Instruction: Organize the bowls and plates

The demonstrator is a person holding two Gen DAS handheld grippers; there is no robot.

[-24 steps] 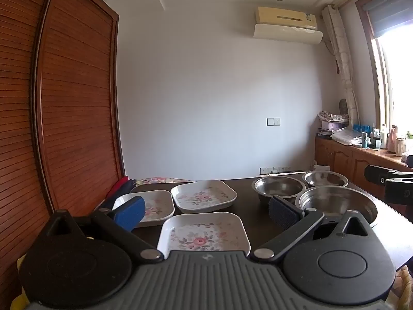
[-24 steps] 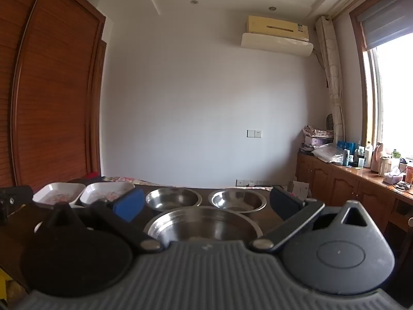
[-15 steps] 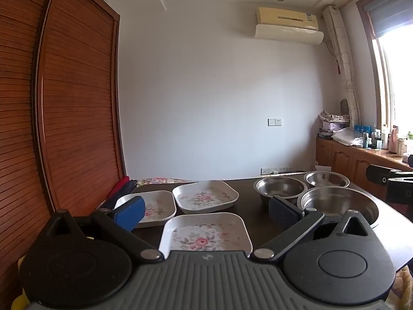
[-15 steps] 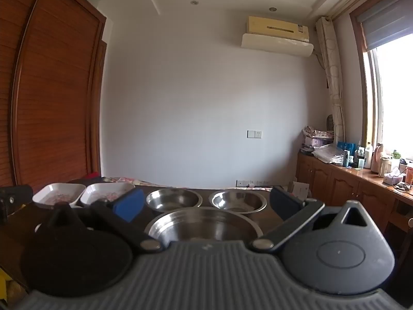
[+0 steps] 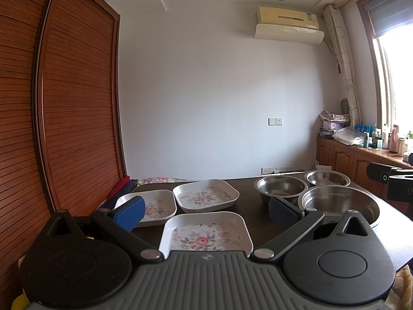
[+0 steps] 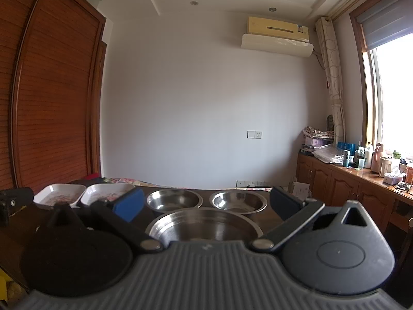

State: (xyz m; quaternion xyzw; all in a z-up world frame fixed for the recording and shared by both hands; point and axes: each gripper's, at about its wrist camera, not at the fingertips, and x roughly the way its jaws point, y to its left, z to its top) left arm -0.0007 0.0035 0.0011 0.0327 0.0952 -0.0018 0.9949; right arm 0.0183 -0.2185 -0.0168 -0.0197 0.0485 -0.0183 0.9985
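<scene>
In the left wrist view almost nothing has changed during the last second: the picture has only drifted a very little, and the left hand-held gripper [image 5: 206, 210] is wide open as before, with nothing between its pads. It hangs just above the near edge of the dark table [image 5: 258, 222], and the nearest floral square plate [image 5: 205, 233] lies directly under the gap of the fingers. Two more floral plates lie behind it, one on the left [image 5: 155, 206] and one further back [image 5: 205, 195], each apart from the others and none stacked. On the right stand three steel bowls, a large one [image 5: 338, 201] in front and two smaller ones behind it, and the other gripper shows at the right border. In the right wrist view the picture is also the same as a moment ago. The right hand-held gripper [image 6: 206, 204] is fully open and empty, and it faces the large steel bowl [image 6: 204, 226], with the two small bowls [image 6: 174, 200] [image 6: 238, 201] side by side behind. For the task this stillness means, in my judgement, that the sorting is not yet begun: every plate and bowl rests alone on the table, and each gripper is only aimed at its own group, plates for the left and bowls for the right.
</scene>
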